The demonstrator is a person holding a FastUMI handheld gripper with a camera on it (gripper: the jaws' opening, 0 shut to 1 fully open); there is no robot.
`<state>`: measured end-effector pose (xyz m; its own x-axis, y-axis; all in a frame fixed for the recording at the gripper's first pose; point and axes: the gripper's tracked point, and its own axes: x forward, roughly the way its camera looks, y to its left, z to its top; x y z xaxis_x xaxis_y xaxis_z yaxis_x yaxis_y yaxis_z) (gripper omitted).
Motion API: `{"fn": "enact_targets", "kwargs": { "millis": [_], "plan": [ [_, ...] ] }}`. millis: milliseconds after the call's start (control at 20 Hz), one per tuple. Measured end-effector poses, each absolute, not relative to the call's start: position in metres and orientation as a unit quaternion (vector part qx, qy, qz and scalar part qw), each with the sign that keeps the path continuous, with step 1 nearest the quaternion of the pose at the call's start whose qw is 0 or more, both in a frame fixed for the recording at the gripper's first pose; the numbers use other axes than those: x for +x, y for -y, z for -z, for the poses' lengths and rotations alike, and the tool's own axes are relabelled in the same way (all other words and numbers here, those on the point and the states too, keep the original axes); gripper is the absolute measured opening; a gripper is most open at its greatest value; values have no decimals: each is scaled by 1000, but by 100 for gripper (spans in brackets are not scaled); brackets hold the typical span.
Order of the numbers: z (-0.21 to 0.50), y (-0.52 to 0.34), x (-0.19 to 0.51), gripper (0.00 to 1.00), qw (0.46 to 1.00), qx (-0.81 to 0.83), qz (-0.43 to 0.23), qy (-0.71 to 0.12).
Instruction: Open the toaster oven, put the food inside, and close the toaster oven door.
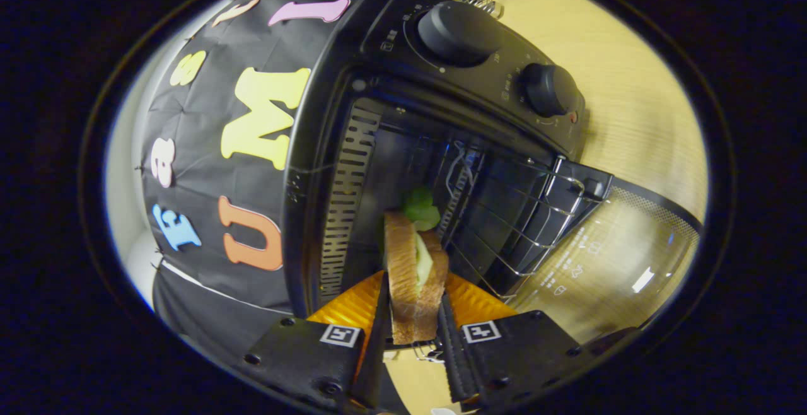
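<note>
Brown bread: the sandwich (413, 276) sits low in the middle of the frame, squeezed in the claw (413, 333). The oven (441, 150) gapes above, door (605, 257) down at right. Go straight in, keep level, and rest it on the rack (510, 226) before letting go.

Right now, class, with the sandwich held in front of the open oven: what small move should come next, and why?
Probably ease the tongs forward into the toaster oven. They grip the sandwich from both sides, the glass door is already down, and the wire rack lies just beyond the sandwich, so the food looks ready to go onto it.
</note>
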<state>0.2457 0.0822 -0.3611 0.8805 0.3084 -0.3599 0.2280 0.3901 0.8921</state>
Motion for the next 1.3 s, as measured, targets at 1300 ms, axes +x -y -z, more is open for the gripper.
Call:
{"fn": "enact_targets", "kwargs": {
  "millis": [1300],
  "plan": [
    [331,-56,81,94,927,71,-65,-363]
  ]
}}
